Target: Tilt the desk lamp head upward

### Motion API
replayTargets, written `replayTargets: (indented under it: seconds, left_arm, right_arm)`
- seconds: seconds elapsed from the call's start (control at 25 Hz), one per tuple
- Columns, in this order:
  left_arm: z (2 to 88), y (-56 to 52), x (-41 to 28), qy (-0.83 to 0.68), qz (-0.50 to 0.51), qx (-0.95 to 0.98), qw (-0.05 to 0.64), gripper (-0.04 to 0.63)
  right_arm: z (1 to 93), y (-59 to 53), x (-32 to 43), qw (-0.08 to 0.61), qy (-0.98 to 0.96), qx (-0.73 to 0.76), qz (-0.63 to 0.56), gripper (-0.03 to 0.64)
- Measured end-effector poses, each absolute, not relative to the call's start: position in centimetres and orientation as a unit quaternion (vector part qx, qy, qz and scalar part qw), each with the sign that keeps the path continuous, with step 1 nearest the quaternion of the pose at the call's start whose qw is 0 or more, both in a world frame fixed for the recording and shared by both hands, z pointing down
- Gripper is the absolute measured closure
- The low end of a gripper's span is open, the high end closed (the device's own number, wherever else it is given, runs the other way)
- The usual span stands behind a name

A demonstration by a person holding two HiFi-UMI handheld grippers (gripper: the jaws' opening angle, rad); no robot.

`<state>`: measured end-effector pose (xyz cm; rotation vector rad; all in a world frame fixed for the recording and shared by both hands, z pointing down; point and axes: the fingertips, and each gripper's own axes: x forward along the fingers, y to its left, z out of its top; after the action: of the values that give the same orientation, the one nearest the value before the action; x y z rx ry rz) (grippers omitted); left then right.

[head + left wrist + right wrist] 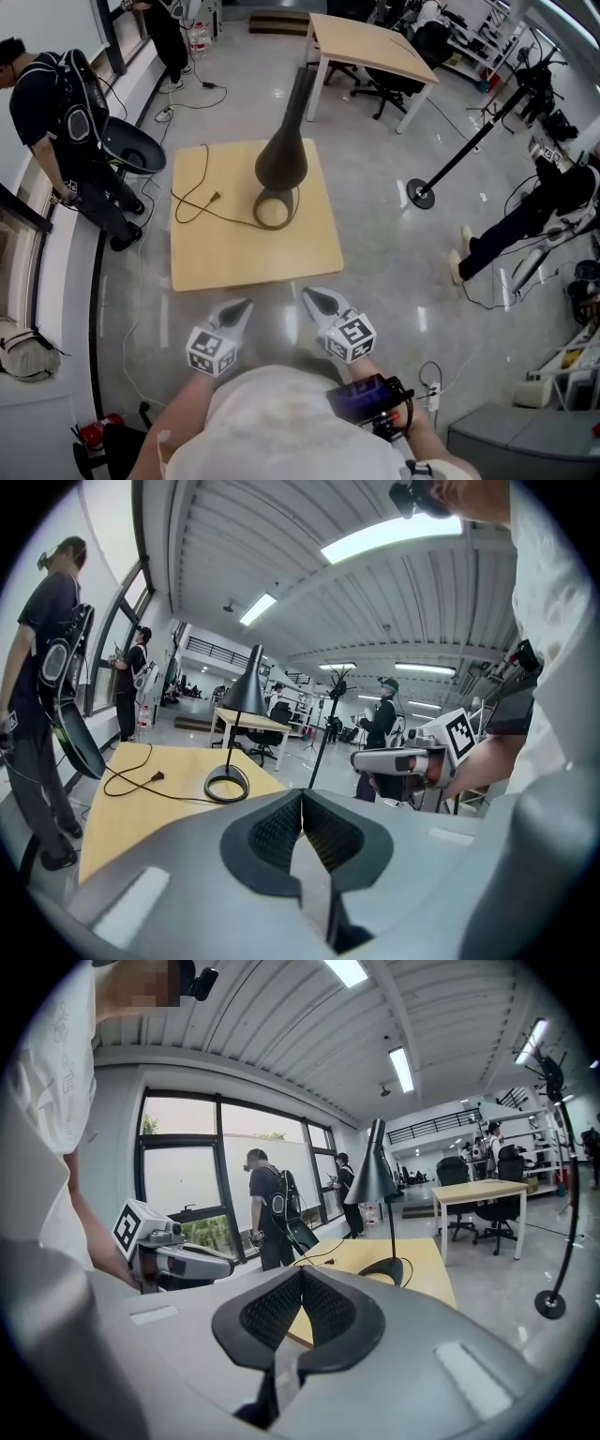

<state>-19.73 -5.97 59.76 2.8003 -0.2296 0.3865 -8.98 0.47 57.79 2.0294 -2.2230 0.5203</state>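
A black desk lamp (281, 159) stands on a low square wooden table (225, 248); its cone head points down over a ring-shaped base (274, 210). An unplugged black cord (202, 202) trails left from the base. The lamp (246, 691) shows far off in the left gripper view, and the lamp (375, 1177) likewise in the right gripper view. My left gripper (239, 310) and right gripper (317, 300) hover side by side just short of the table's near edge. Both are shut with nothing between the pads.
A person in black (56, 122) stands at the table's left, with a black chair (131, 148) beside them. A larger desk (370, 47) is behind. A stand with a round base (422, 194) sits on the floor to the right, where another person's legs (506, 230) show.
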Motion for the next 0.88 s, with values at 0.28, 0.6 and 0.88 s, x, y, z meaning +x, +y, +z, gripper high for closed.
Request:
replayTargets:
  seconds: [0.28,0.6,0.88]
  left_arm:
    - [59.9,-6.6,-13.2,-0.092,0.15,0.973,0.151,0.592]
    - [58.7,-8.3,-5.8,-0.127,0.153,0.972,0.124,0.592]
    - [57.8,-9.1,-3.3,-0.178,0.146,0.964,0.131,0.591]
  right_arm:
    - [57.6,-0.5,-2.1,0.044,-0.741,0.65,0.163,0.603]
    - [57.8,-0.7,4.6,0.039,-0.764,0.623,0.164,0.603]
    - [58.2,-1.5,7.8,0.043,-0.788,0.592,0.162,0.603]
